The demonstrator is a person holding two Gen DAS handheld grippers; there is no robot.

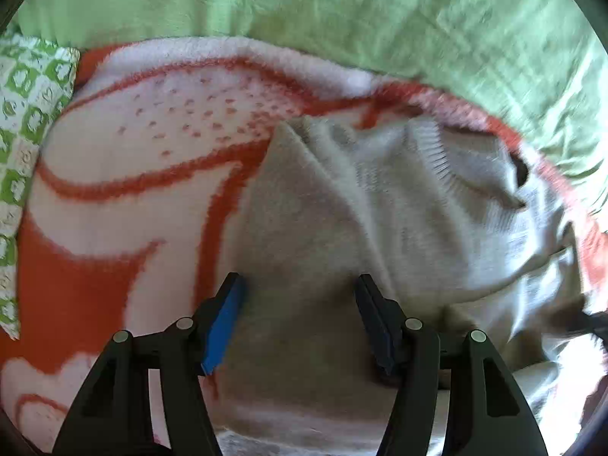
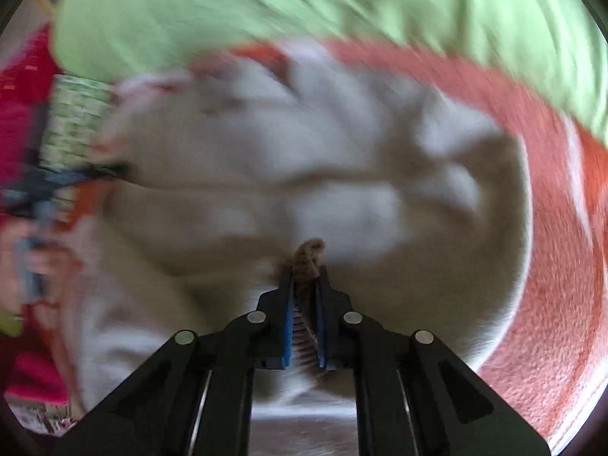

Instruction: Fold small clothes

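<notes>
A small grey knitted sweater (image 1: 380, 205) lies rumpled on an orange and white blanket (image 1: 125, 190). My left gripper (image 1: 300, 285) is open, its jaws apart just above the sweater's left part, holding nothing. In the right wrist view, which is motion-blurred, my right gripper (image 2: 306, 266) is shut on an edge of the grey sweater (image 2: 304, 174), with a tuft of knit sticking out between the pads. The left gripper also shows blurred at the left of the right wrist view (image 2: 45, 186).
A light green sheet (image 1: 342, 7) covers the bed behind the blanket. A green and white patterned pillow (image 1: 26, 121) lies at the left edge. Pink and red fabric (image 2: 22, 87) shows at the far left of the right wrist view.
</notes>
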